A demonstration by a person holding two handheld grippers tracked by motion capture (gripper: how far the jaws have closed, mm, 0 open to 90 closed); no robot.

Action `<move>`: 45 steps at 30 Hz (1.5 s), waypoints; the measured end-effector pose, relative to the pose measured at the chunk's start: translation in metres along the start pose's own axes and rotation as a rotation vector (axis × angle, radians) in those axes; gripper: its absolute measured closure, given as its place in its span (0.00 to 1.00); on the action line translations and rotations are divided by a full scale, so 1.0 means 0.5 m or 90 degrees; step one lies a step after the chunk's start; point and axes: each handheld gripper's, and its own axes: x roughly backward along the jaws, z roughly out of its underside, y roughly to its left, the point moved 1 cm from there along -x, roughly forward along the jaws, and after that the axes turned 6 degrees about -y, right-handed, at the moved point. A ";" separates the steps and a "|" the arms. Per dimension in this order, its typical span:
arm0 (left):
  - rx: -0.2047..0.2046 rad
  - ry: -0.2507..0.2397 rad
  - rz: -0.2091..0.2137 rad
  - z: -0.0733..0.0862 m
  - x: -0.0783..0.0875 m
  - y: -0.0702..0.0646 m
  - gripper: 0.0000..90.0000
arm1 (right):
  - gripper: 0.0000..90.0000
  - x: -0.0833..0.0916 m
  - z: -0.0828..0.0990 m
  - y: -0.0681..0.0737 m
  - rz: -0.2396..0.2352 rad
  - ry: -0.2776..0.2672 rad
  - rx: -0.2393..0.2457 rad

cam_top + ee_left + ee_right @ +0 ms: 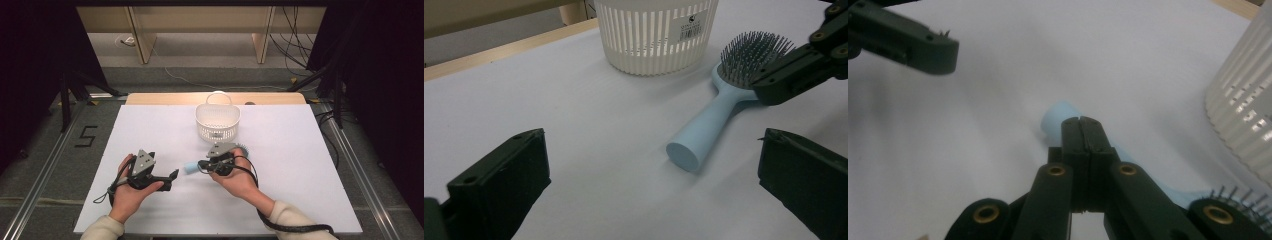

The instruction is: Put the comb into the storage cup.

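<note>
In the high view the white worktop [300, 165] is evenly and brightly lit from above, with a small glare along its far edge, while the upper left and upper right of the frame are almost black. Shadows are soft and pale. In both gripper views the black jaws at the bottom are out of focus, and the left side of the right gripper view is smeared.

white sheet [300, 200] on wood table [150, 98], cables [295, 45] on floor behind, "5" mark [86, 136] at left.
</note>
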 end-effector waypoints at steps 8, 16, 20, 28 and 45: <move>-0.003 0.000 0.003 0.000 -0.001 -0.001 0.00 | 1.00 -0.059 -0.032 -0.003 0.019 0.028 -0.016; -0.005 0.002 0.002 0.001 -0.001 -0.001 0.00 | 1.00 -0.105 -0.029 -0.008 0.046 0.051 -0.039; -0.008 0.003 0.004 0.001 -0.002 -0.002 0.00 | 1.00 -0.117 -0.030 -0.011 0.051 0.064 -0.043; -0.009 0.003 0.002 0.001 -0.001 -0.002 0.00 | 1.00 -0.131 -0.030 -0.020 0.055 0.088 -0.062; -0.013 0.006 0.002 0.004 -0.002 -0.001 0.00 | 1.00 -0.151 -0.031 -0.028 0.025 0.180 -0.085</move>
